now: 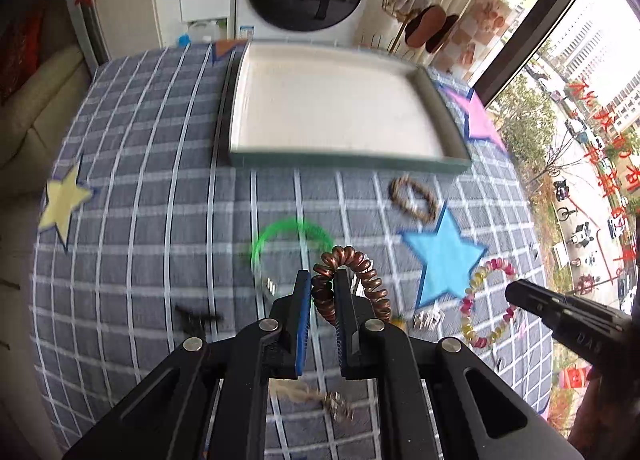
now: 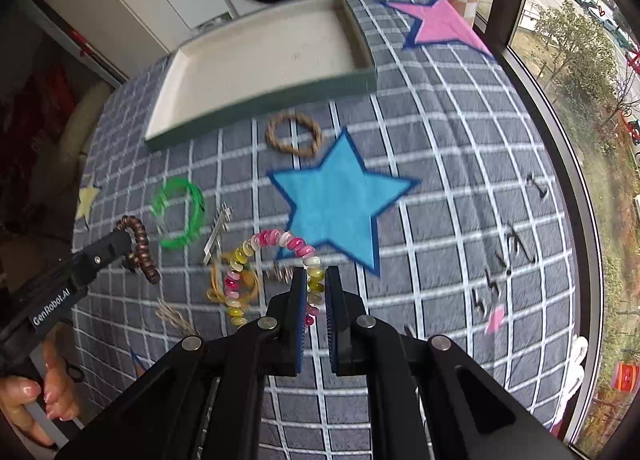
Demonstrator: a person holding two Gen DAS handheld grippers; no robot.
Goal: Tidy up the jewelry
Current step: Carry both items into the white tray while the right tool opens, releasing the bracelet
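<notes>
Stock, left to right: left hand-held gripper [image 1: 323, 280] clenched on the copper spiral band [image 1: 352, 280], lifted off the table [image 1: 140, 220]; right hand-held gripper [image 2: 316, 280] pinching the pink-and-yellow beaded bracelet [image 2: 272, 240], also raised. Empty tray [image 1: 344, 160] sits beyond both. Best practice: carry each high over the tray's near wall, release well inside, pieces apart.

The grey checked tablecloth [image 1: 160, 188] is viewed from low and close by both wrist cameras, each aimed forward along its own fingers toward the white tray [image 1: 336, 108] at the far edge; the tray, blue star [image 2: 340, 196] and scattered bracelets are shared, the right view angled from further right
</notes>
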